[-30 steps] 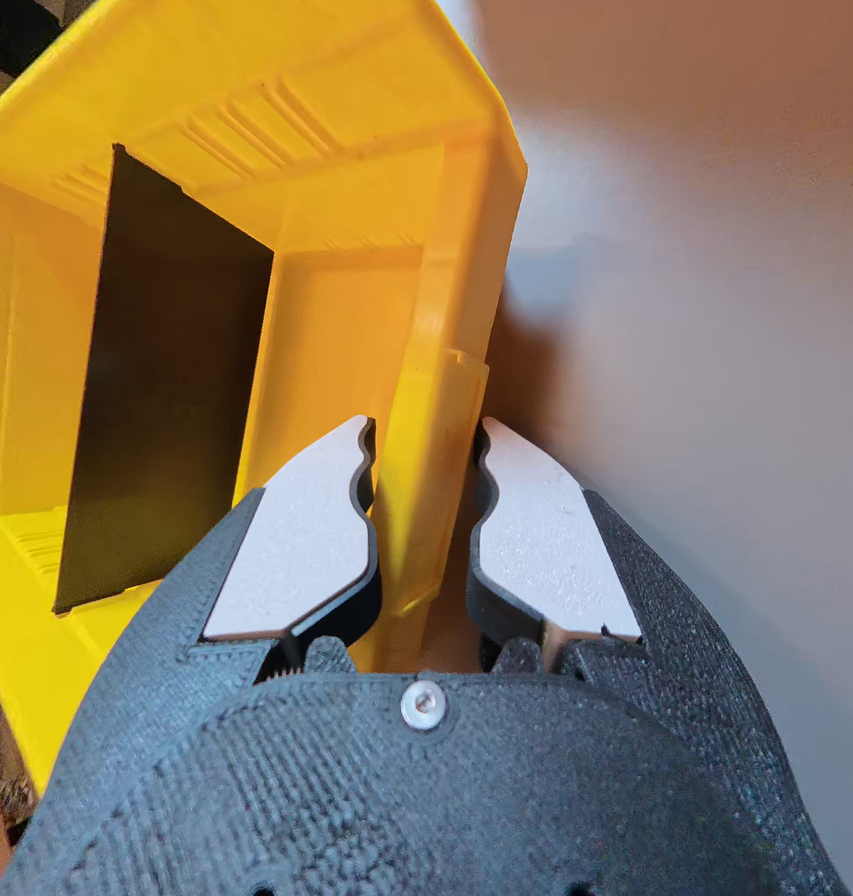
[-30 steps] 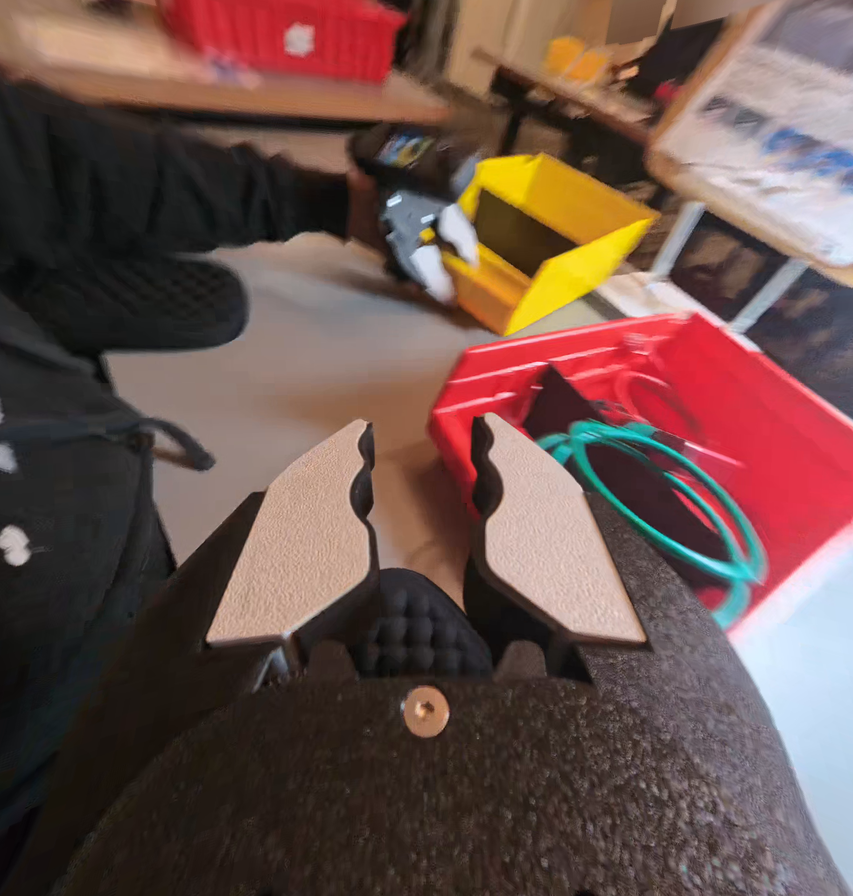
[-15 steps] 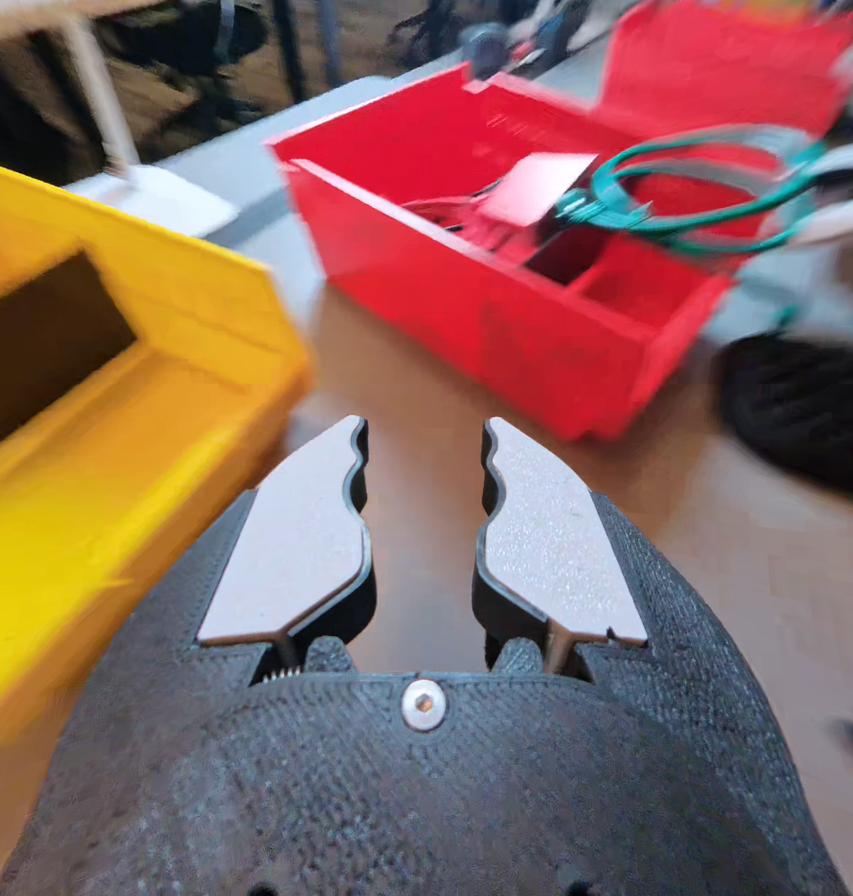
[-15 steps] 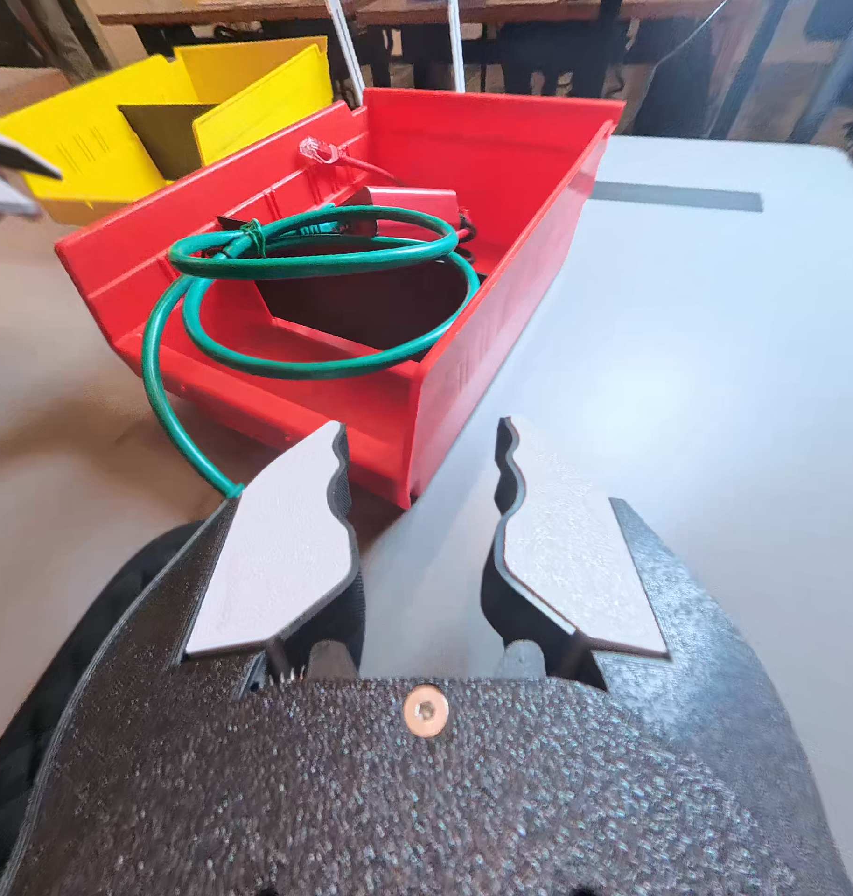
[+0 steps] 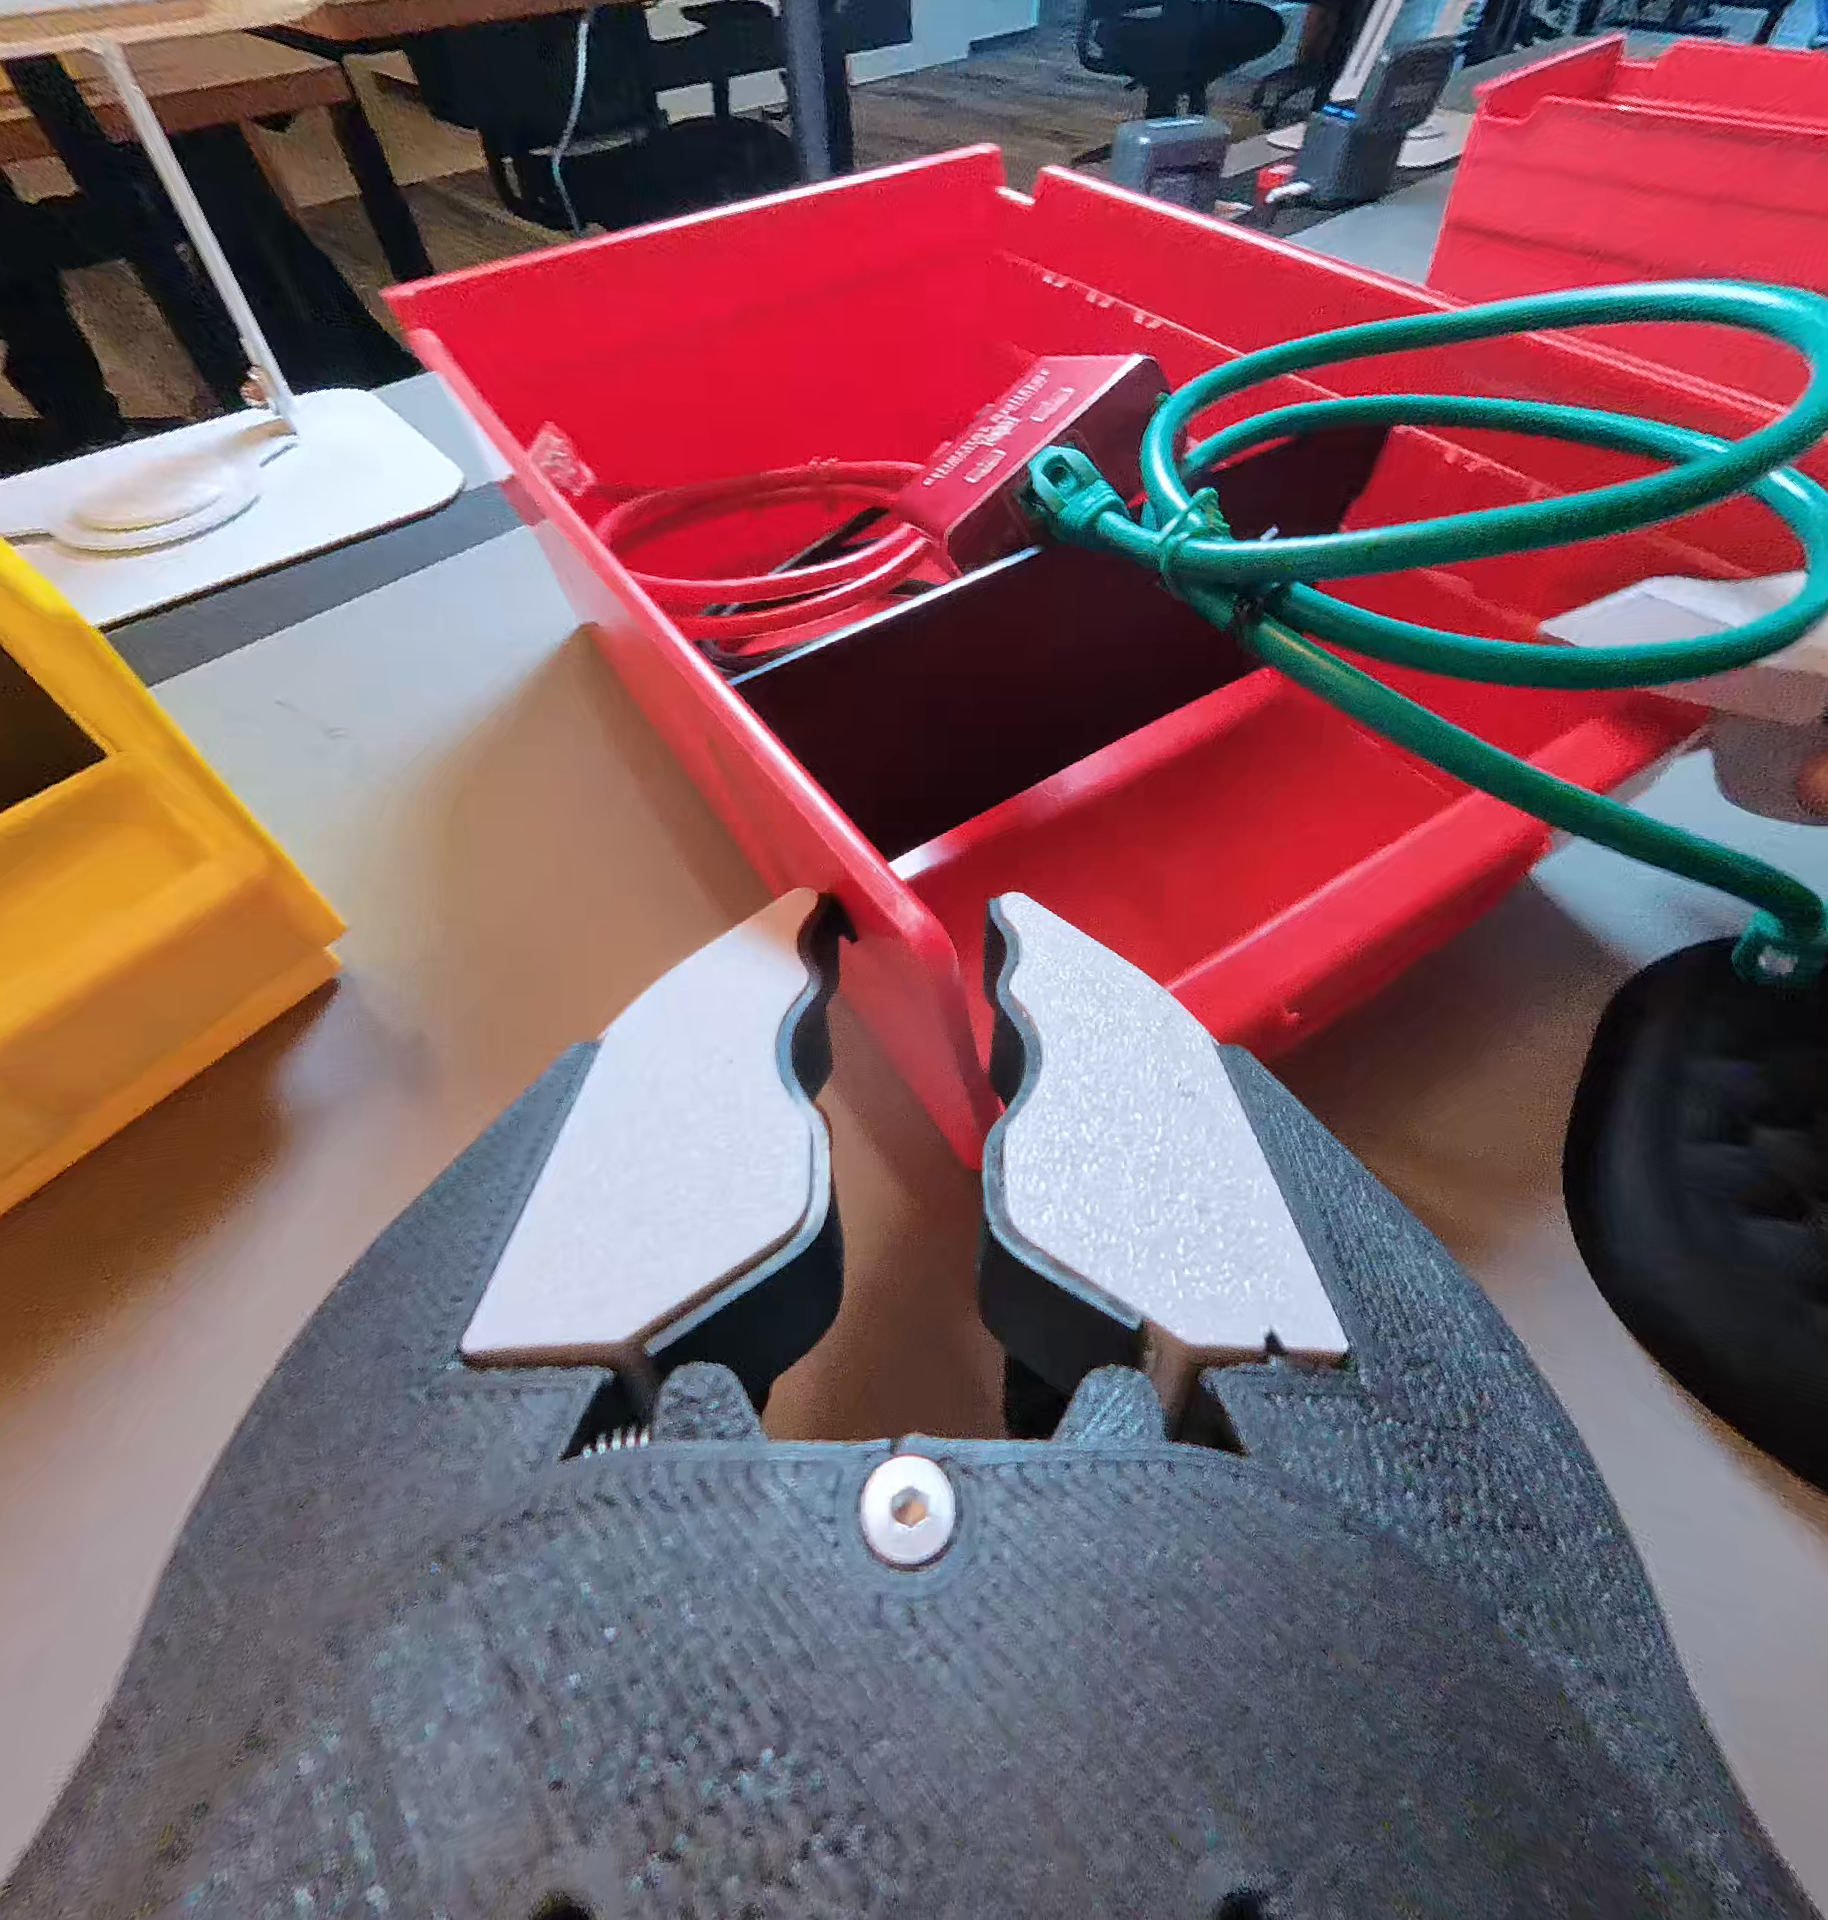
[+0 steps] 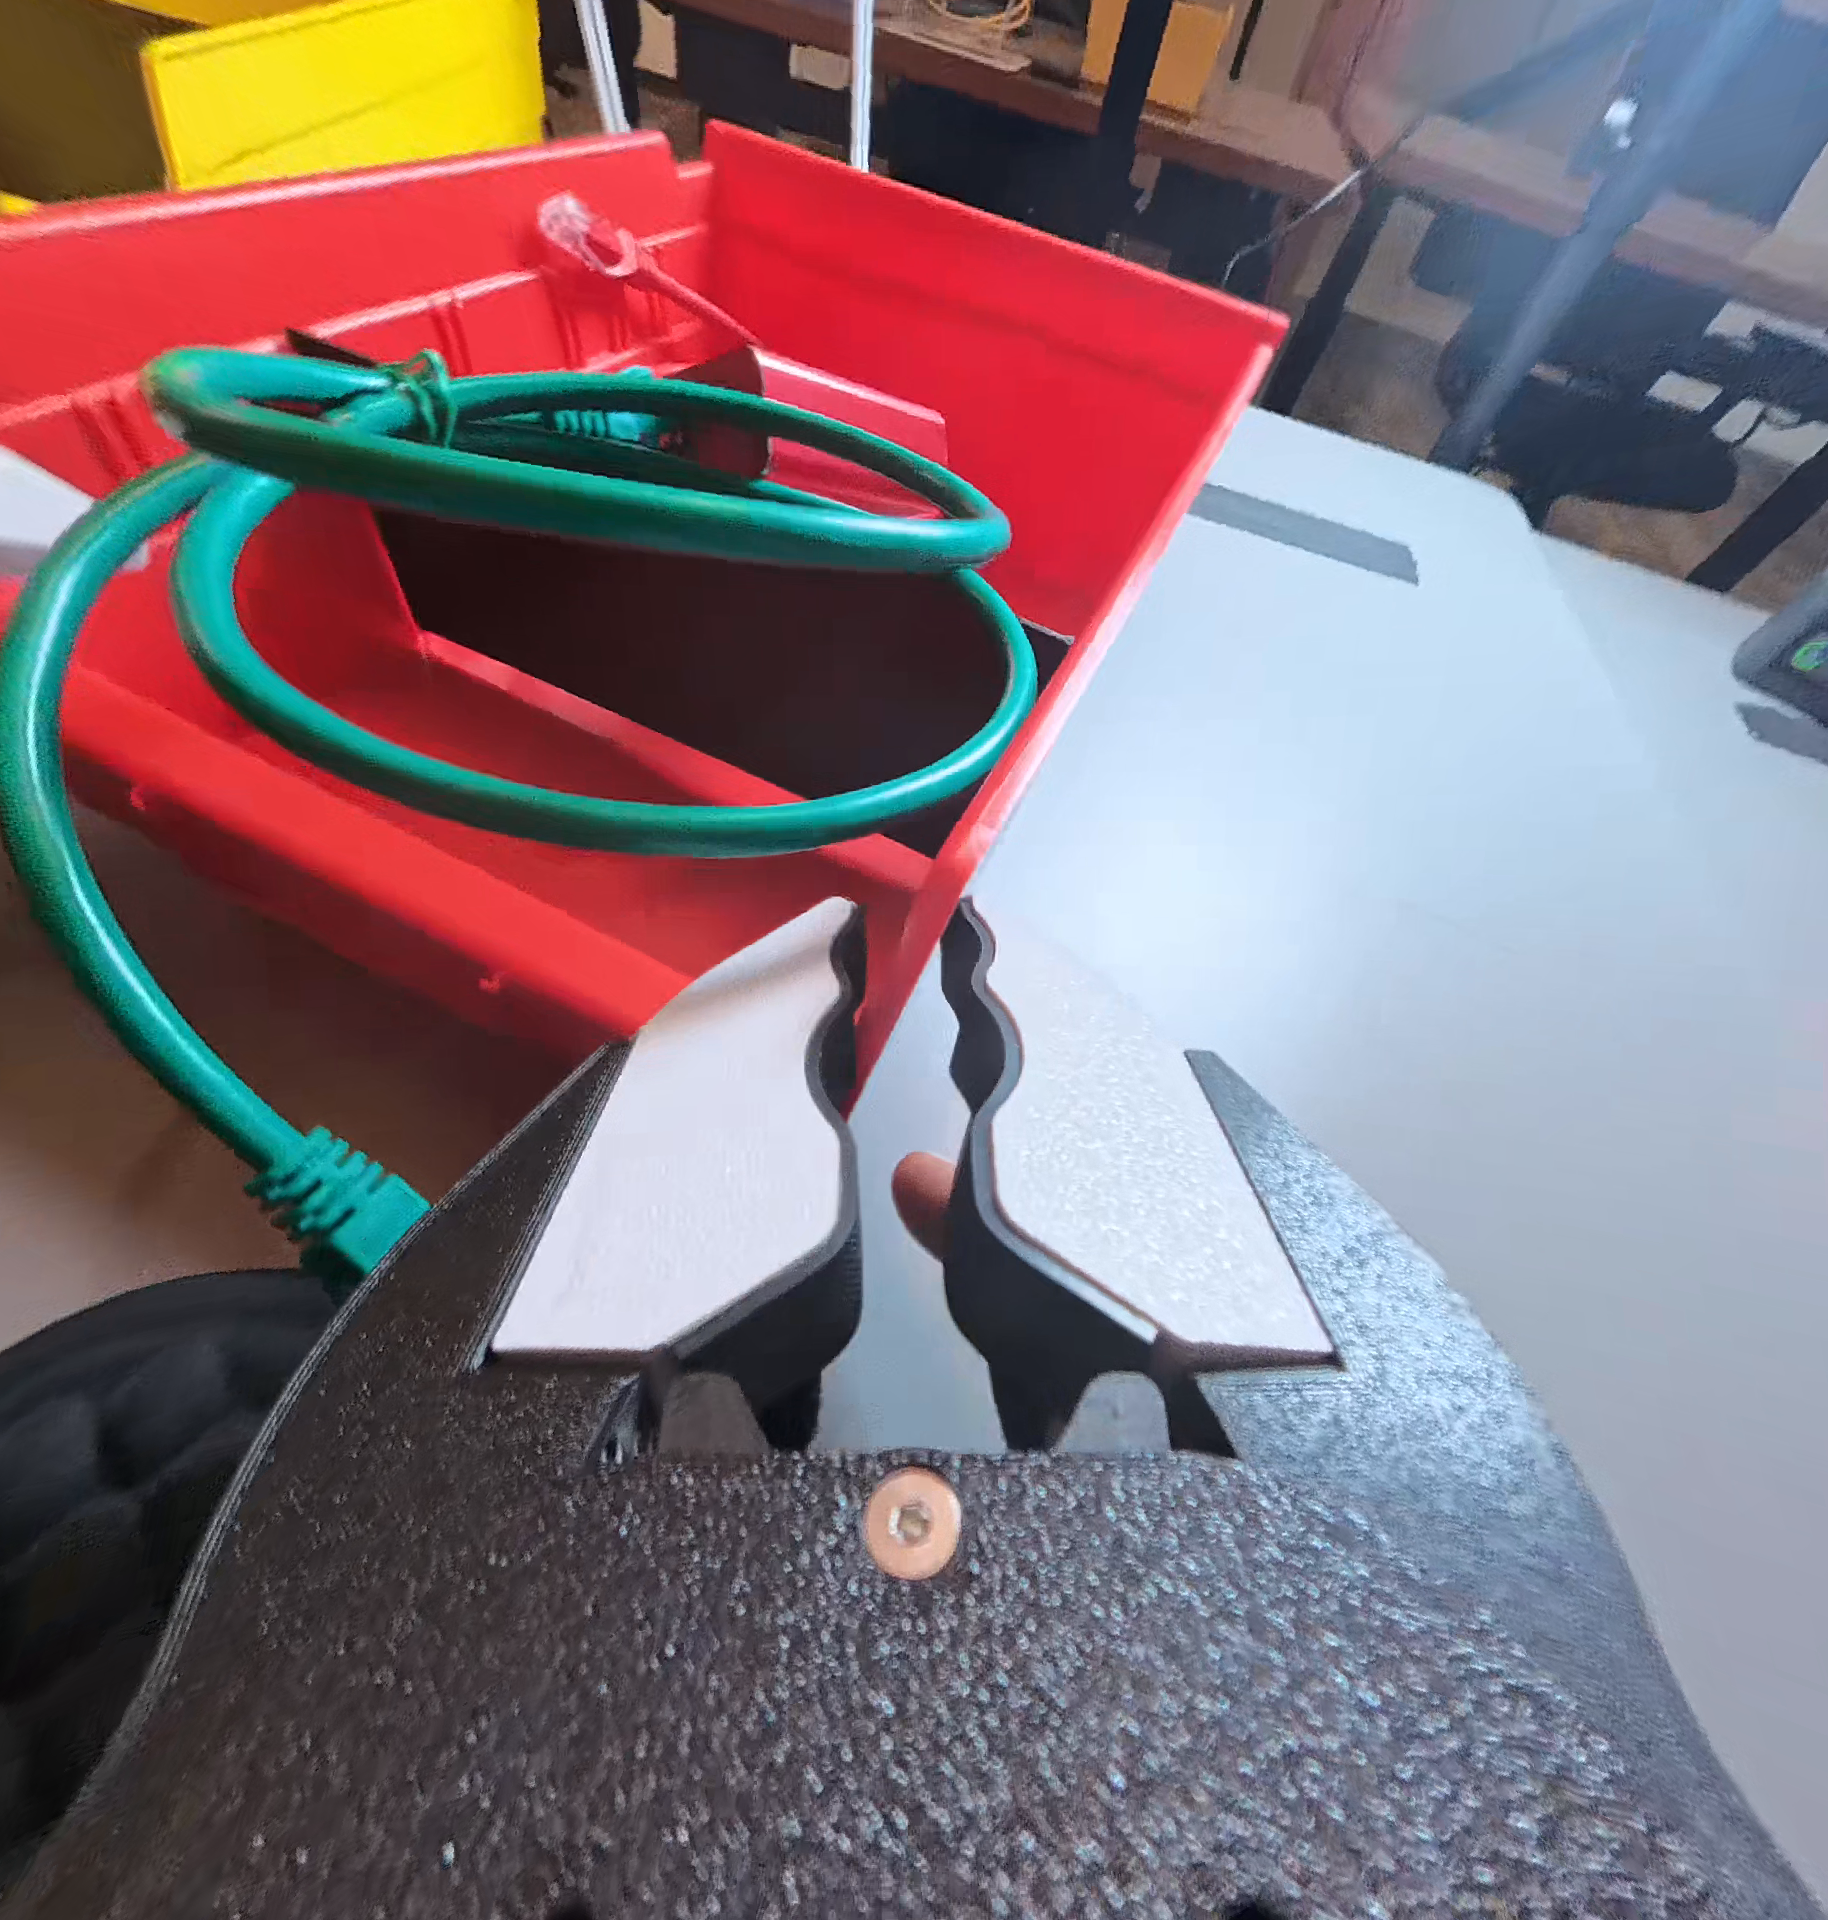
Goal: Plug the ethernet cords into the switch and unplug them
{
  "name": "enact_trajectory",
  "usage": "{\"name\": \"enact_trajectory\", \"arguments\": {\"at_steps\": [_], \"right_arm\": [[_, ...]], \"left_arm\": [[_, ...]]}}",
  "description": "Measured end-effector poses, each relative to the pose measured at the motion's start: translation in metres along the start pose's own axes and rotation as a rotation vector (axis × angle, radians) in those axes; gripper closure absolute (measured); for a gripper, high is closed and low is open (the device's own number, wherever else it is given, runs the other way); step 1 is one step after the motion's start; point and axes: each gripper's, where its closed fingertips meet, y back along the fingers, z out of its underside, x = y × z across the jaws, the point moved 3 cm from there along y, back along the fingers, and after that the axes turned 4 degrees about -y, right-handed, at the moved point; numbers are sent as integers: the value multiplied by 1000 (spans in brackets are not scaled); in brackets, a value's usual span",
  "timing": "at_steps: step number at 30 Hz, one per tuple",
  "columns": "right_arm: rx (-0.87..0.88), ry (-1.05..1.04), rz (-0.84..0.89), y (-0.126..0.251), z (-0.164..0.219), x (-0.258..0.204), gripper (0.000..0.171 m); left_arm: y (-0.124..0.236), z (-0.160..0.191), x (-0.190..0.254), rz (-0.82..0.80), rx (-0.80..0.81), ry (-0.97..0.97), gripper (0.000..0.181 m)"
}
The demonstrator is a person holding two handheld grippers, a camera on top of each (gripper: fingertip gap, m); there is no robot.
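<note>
Here, going left to right: a yellow bin (image 5: 110,894) sits at the tabletop's left edge. The left gripper (image 5: 905,997), jaws spread, straddles the near-left corner wall of the red bin (image 5: 889,997). Inside at the back lie a red cord (image 5: 775,561) and the red switch (image 5: 1035,447). A coiled green cord (image 5: 1512,520) overhangs the front rim. The right gripper (image 6: 905,966), jaws narrowly apart, straddles the near-right corner. Risk, likely: tugging the bin snags or spills the dangling green cord.

Pale tabletop (image 6: 1409,831) w/ grey strip (image 6: 1305,545); wooden desks (image 5: 162,94) on dark legs behind, carpet floor (image 5: 941,104)
</note>
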Motion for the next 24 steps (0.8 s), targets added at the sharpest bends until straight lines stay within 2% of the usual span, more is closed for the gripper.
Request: {"name": "enact_trajectory", "arguments": {"at_steps": [4, 7, 10, 14, 18, 24], "right_arm": [[61, 101, 48, 18, -14, -11, 161], [139, 117, 67, 41, -35, -21, 162], [240, 150, 76, 63, -66, -36, 162], [365, 179, -16, 76, -119, -74, 161], [448, 198, -161, 59, -169, -136, 161], [484, 243, -412, -3, -221, -261, 160]], "left_arm": [[22, -19, -6, -19, 82, -21, 165], [48, -32, -5, 0, 128, -21, 166], [84, -50, -9, -41, 212, -59, 166], [149, -75, -33, -146, 294, -96, 166], [218, -73, -78, -308, 310, -105, 166], [307, -40, -173, -548, 271, -36, 167]]}}
